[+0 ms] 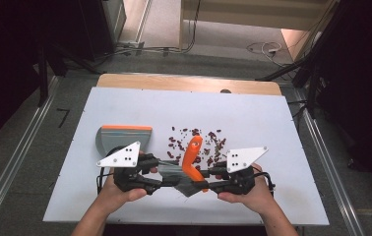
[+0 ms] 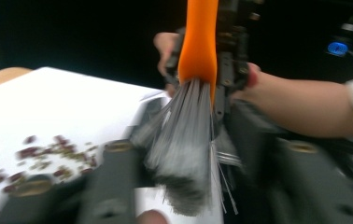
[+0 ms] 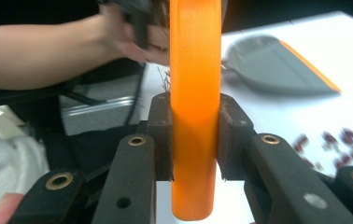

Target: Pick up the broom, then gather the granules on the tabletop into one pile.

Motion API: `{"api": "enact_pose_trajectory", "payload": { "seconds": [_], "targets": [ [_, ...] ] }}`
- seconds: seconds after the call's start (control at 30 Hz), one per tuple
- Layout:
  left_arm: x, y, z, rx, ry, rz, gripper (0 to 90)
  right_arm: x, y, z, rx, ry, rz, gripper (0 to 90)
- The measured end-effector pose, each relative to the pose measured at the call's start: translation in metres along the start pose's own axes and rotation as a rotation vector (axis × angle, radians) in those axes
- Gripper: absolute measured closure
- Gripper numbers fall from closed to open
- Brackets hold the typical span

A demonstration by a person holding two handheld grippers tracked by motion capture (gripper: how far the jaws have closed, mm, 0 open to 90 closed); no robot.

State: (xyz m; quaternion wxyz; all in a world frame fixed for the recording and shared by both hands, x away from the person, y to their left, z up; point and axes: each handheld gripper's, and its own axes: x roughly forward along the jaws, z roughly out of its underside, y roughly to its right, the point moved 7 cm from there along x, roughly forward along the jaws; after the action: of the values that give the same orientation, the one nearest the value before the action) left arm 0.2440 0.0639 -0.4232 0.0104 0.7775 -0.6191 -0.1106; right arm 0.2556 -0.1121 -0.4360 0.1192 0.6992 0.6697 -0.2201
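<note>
The right tool [image 3: 195,140] clamped the orange brush [image 1: 192,156] by its handle. The left tool [image 2: 184,186] seemed closed on its grey bristles [image 2: 179,140], though blurred. Beans [image 1: 208,142] lay scattered on the bench [image 1: 272,118].

The far half of the white tabletop [image 1: 253,105] lies bare, as do its left and right margins. A scatter of small dark red beans [image 1: 199,142] covers the middle. The grey dustpan with an orange lip [image 1: 123,136] lies left of the beans, just beyond the left gripper [image 1: 167,173]. The orange-handled brush with grey bristles [image 1: 192,155] and the right gripper [image 1: 203,178] crowd the near edge, the 2 grippers close together.
</note>
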Motion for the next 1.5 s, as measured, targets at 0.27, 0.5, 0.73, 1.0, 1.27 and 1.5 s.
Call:
{"api": "enact_pose_trajectory", "payload": {
  "seconds": [0.27, 0.5, 0.73, 1.0, 1.27, 1.5],
  "targets": [
    [-0.015, -0.017, 0.007, -0.041, 0.002, -0.174, 9.1, -0.009, 0.019, 0.005, 0.086, -0.006, 0.12, 69.2],
    [-0.029, -0.024, 0.015, -0.043, 0.015, -0.243, 0.0, -0.026, 0.038, 0.01, 0.152, 0.027, 0.233, 69.2],
    [-0.042, -0.033, 0.026, -0.061, 0.023, -0.323, 0.0, -0.04, 0.053, 0.018, 0.201, 0.029, 0.342, 69.3],
    [-0.056, -0.038, 0.038, -0.074, 0.003, -0.377, 0.0, -0.055, 0.07, 0.026, 0.249, 0.027, 0.44, 69.2],
    [-0.073, -0.041, 0.045, -0.083, 0.007, -0.425, 0.0, -0.069, 0.089, 0.025, 0.223, -0.027, 0.529, 69.2],
    [-0.093, -0.044, 0.057, -0.111, 0.006, -0.486, 0.0, -0.083, 0.122, 0.021, 0.202, -0.103, 0.649, 69.1]
  ]
}}
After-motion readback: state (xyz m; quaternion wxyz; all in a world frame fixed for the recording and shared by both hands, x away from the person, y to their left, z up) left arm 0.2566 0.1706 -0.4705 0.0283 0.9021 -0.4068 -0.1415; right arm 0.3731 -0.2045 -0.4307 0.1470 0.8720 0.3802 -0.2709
